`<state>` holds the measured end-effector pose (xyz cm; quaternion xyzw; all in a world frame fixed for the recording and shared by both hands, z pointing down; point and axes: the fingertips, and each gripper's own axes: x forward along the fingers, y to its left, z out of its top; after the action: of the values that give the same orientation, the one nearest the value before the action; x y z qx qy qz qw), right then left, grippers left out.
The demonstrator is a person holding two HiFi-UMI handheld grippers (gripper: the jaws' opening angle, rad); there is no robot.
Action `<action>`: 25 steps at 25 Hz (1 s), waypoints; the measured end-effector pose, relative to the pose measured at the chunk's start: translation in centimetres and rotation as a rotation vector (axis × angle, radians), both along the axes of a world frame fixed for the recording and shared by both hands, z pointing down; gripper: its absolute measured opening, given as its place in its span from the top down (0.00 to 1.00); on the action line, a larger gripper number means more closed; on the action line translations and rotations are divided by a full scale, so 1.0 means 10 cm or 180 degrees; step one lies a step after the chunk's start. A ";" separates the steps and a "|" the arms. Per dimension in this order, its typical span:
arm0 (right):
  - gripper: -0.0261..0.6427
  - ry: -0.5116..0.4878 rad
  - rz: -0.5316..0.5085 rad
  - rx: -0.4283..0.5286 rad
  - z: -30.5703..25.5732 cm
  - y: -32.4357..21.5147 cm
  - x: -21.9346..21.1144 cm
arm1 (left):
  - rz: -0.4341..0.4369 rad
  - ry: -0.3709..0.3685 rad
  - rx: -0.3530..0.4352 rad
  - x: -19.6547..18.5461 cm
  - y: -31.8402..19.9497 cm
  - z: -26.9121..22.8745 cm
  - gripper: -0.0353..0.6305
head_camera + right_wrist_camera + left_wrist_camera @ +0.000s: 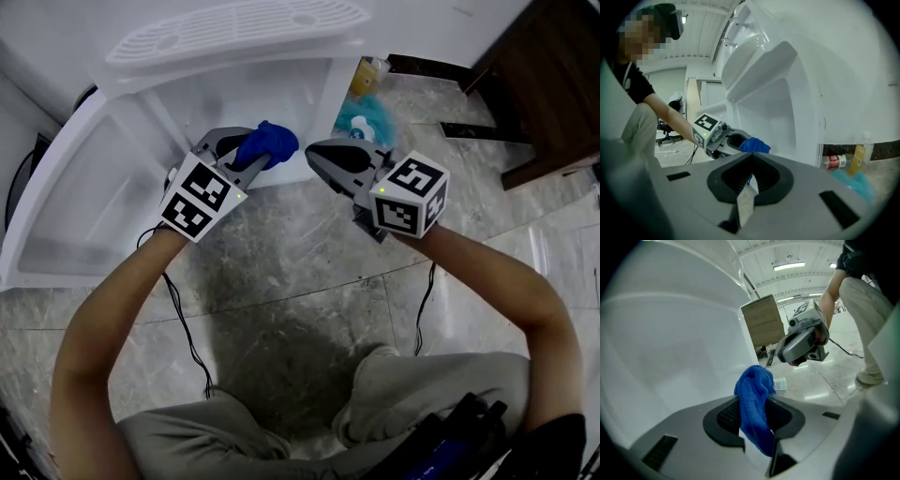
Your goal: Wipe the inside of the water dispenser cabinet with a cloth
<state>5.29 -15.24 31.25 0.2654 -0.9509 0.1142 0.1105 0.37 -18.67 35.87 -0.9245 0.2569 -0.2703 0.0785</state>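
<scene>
- Glossy grey marbled floor [309, 281] in large tiles with thin joints, catching the overhead light.
- Dark brown wooden furniture [548, 84] at the upper right of the head view, standing on that floor.
- White wall [450, 19] with a dark skirting strip [883, 151] along its foot.
- White ribbed ceiling [797, 248] with a long strip lamp [789, 266], lit.
- Brown boxy unit [763, 326] well back on the floor.
- Office chair [670, 133] far off, small and dim.

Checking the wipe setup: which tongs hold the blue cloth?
The left tongs, clamped on the blue cloth; the right tongs are shut and empty.
</scene>
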 end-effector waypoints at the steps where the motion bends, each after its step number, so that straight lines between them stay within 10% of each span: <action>1: 0.96 0.0021 -0.0056 -0.0014 0.04 0.04 -0.01 | -0.0028 -0.0032 -0.0010 0.01 -0.06 0.05 0.76; 19: 0.96 0.0447 -0.0674 -0.0018 0.72 0.44 0.29 | -0.0388 -0.1063 0.0150 0.55 -1.31 1.07 0.76; 25: 0.96 0.0406 -0.0680 -0.0092 0.77 0.46 0.32 | -0.0958 -0.1149 0.0064 0.43 -1.82 1.07 0.76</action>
<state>8.54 -10.60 38.97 0.1677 -0.9631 0.0983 0.1861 4.69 -36.85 46.59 -0.8117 0.3763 -0.4373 0.0911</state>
